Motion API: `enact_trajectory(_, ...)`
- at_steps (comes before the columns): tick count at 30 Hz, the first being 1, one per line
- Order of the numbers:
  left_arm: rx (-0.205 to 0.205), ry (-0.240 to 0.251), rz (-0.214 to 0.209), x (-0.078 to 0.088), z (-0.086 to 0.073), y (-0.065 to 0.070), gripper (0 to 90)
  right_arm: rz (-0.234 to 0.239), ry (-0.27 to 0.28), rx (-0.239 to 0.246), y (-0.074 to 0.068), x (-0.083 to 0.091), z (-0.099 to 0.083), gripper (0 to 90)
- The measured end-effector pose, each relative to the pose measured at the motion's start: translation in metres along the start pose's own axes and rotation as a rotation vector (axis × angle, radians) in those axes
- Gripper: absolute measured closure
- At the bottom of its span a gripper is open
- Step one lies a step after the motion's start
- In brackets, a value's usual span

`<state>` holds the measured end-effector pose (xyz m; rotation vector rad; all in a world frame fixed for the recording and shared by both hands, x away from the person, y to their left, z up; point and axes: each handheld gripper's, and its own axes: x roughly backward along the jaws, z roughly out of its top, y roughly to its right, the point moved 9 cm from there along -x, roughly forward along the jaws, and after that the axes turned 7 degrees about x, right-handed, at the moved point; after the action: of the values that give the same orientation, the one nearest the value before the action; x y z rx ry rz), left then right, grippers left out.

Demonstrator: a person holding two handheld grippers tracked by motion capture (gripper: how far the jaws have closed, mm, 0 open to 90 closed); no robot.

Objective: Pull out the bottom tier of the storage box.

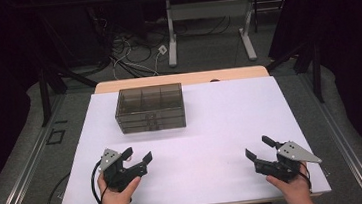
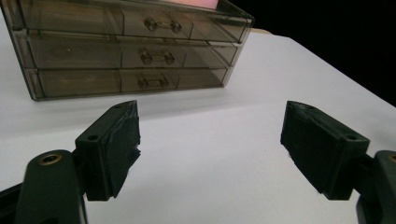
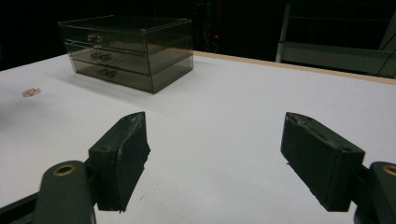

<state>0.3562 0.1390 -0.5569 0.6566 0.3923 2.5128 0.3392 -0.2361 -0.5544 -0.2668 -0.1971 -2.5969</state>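
On the white table (image 1: pixel 212 129), a smoky drawer box (image 1: pixel 150 108) (three closed drawers, contents unclear).

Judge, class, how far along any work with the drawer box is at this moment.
Nothing looks started. The smoky drawer box stands at the far left of the white table, all three drawers shut. The left gripper and right gripper sit open and empty near the front edge. Everything is still ahead.

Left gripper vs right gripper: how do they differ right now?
The left gripper sits nearer the smoked clear drawer box, its jaws angled up and right toward it; the right gripper sits farther off, jaws angled up and left. The left gripper's grey plate lies on its left side, the right gripper's on its right. Both are hand-held, open and empty over the white tabletop.
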Motion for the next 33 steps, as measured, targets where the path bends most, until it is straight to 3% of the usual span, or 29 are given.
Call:
enact_trajectory(3,0.029,-0.004,0.000,-0.001,0.007,-0.002,22.3,0.001,-0.003,0.000,0.000,0.000,0.000,23.4)
enact_trajectory(5,0.025,-0.007,0.003,-0.001,0.008,-0.002,22.4,-0.005,0.000,-0.003,0.000,0.000,0.000,23.5)
enact_trajectory(8,0.022,-0.023,0.005,-0.002,0.011,-0.002,30.0,0.000,-0.007,-0.004,-0.001,0.000,0.000,23.6)
enact_trajectory(16,0.026,-0.046,0.033,-0.008,0.025,-0.008,31.4,0.000,-0.006,-0.005,-0.001,0.000,0.000,23.6)
enact_trajectory(19,0.044,-0.053,0.038,-0.011,0.029,-0.009,33.6,0.002,-0.004,-0.009,-0.001,0.000,0.000,23.6)
enact_trajectory(21,0.085,-0.066,0.043,-0.014,0.031,-0.010,35.1,0.004,-0.005,-0.005,-0.001,0.000,0.000,23.6)
enact_trajectory(26,0.126,-0.077,0.036,-0.020,0.034,-0.008,37.5,0.005,-0.008,-0.012,-0.002,0.000,0.000,23.6)
enact_trajectory(27,0.151,-0.084,0.031,-0.024,0.035,-0.006,38.1,0.008,-0.008,-0.012,-0.002,0.000,0.000,23.6)
enact_trajectory(33,0.185,-0.096,0.018,-0.034,0.039,-0.004,38.2,0.005,-0.012,-0.013,-0.001,0.000,-0.001,23.5)
